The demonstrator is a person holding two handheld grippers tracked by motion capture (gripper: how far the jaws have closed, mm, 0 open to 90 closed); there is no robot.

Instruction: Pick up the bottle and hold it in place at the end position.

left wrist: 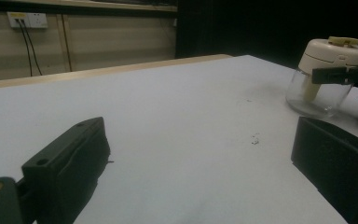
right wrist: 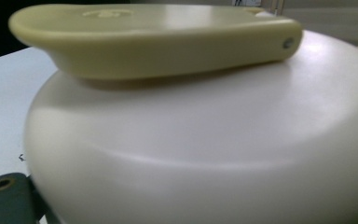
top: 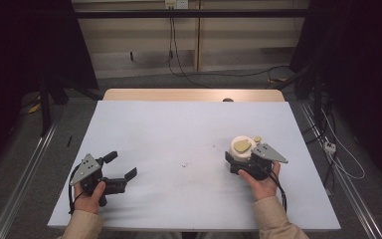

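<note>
A small jar (top: 242, 145) with a clear glass body (left wrist: 313, 95) and a cream lid (right wrist: 205, 140) stands at the right of the white table (top: 189, 124). A flat yellow-green handle (right wrist: 158, 42) lies on the lid. My right gripper (top: 245, 155) has its jaws on either side of the jar, and one jaw lies across the seam below the lid in the left gripper view. The lid sits very close to the right gripper's camera. My left gripper (top: 123, 164) rests at the front left, open, with bare table between its jaws (left wrist: 200, 154).
A wooden strip (top: 194, 94) borders the table's far edge. A few dark specks (top: 185, 164) mark the table's middle. Cables (top: 338, 149) and a socket block lie on the floor at the right, and metal rails (top: 25, 174) run along both sides.
</note>
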